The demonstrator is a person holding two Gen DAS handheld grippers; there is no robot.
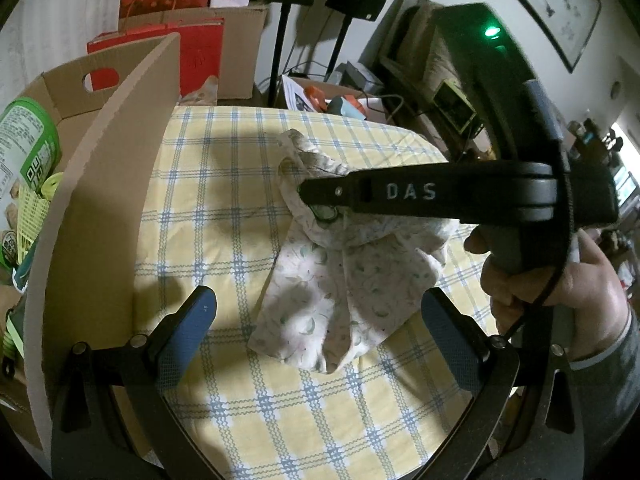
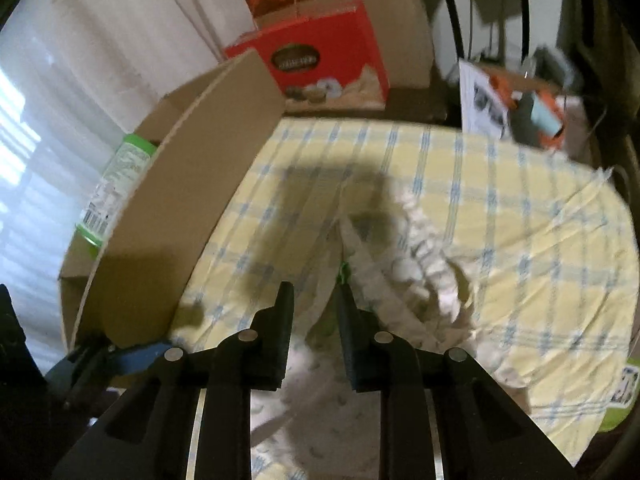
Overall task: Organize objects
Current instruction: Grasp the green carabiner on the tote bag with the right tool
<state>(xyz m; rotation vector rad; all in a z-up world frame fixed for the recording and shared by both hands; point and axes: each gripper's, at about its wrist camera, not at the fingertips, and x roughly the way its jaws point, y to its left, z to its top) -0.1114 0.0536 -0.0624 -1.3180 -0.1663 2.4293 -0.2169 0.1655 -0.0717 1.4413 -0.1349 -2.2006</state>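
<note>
A white floral cloth (image 1: 360, 280) lies crumpled on the yellow plaid tablecloth (image 1: 224, 184). My right gripper (image 1: 318, 204) reaches in from the right, held by a hand (image 1: 560, 284), and its tips pinch a raised fold of the cloth. In the right wrist view its jaws (image 2: 314, 292) stand close together with the cloth (image 2: 420, 248) bunched between them. My left gripper (image 1: 318, 300) hangs open just above the near end of the cloth, blue pads (image 1: 192, 320) wide apart and holding nothing.
An open cardboard box (image 1: 100, 200) stands at the table's left, its tall flap up, with a green container (image 1: 28, 140) and other packets inside. Red gift boxes (image 2: 320, 52) and black stands (image 1: 280, 40) lie beyond the far edge.
</note>
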